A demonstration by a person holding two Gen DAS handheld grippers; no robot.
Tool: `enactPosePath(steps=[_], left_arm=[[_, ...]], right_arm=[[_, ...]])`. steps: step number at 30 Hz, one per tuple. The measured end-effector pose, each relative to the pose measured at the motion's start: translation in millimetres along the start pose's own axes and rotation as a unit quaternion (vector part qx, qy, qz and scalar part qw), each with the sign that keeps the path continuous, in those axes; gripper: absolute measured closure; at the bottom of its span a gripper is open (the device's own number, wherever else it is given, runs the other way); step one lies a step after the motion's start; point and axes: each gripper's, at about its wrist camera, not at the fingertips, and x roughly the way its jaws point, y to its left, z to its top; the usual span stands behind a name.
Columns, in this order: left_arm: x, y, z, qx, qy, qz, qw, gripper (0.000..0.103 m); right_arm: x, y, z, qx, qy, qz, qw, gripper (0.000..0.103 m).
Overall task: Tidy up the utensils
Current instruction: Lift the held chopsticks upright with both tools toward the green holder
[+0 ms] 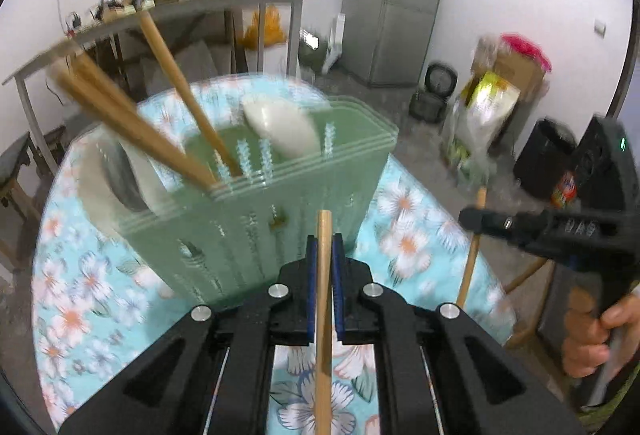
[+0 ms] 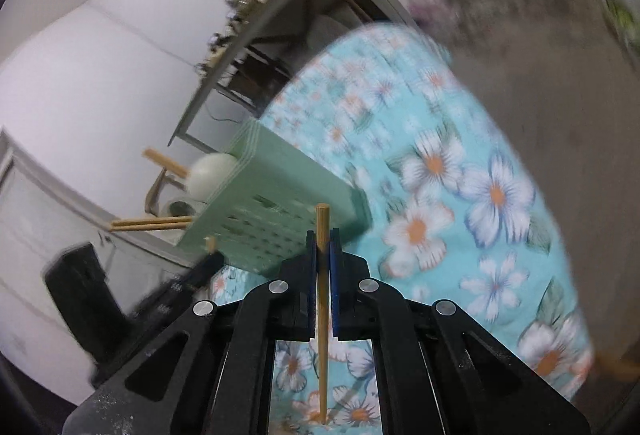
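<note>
Bamboo in both grippers now: the left gripper (image 1: 325, 247) is clamping one chopstick (image 1: 323, 315) between nearly closed pads, the blunt end poking just past the tips, and the right gripper (image 2: 323, 247) is pinching a second chopstick (image 2: 322, 315) the same way, its thin tip trailing back toward the floral worktop (image 2: 460, 195) below.

Directly ahead of the left gripper, the pale green caddy (image 1: 280, 219) is standing on the worktop, its perforated wall just beyond the fingertips. The right gripper is off to the left gripper's right side, tilted, with the caddy ahead and to its left.

Risks, as I read them: both frames are smearing with motion, so a fast swing could knock a stick against the caddy's rim or slotted wall and twist it in the pads. Each stick is being held near one end, so the long free length could lever and slip. With two grippers converging on one opening, they could also be crowding each other.

Inside the caddy: several chopsticks (image 1: 132, 119) are leaning out toward the left gripper's far left, and a white spoon (image 1: 282, 129) is sitting in the far compartment. A white roll (image 1: 116, 183) is lying just beside the caddy's left wall.
</note>
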Motion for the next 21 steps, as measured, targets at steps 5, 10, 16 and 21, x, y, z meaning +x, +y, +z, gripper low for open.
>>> enactPosePath(steps=[5, 10, 16, 21], left_arm=[[-46.0, 7.9, 24.7, -0.021, -0.061, -0.016, 0.9978, 0.097], [-80.9, 11.7, 54.4, -0.035, -0.129, -0.042, 0.9901, 0.097], [-61.3, 52.4, 58.4, -0.144, -0.103, -0.05, 0.983, 0.097], [-56.2, 59.1, 49.3, -0.155, -0.108, -0.043, 0.9811, 0.097]], right_arm=[[-22.2, 24.9, 4.5, -0.063, -0.043, -0.018, 0.997, 0.099], [-26.2, 25.4, 8.2, -0.072, -0.051, -0.022, 0.996, 0.099], [-27.8, 19.9, 4.7, -0.067, -0.045, -0.019, 0.997, 0.099], [-30.2, 15.9, 5.2, -0.061, -0.044, -0.018, 0.997, 0.099]])
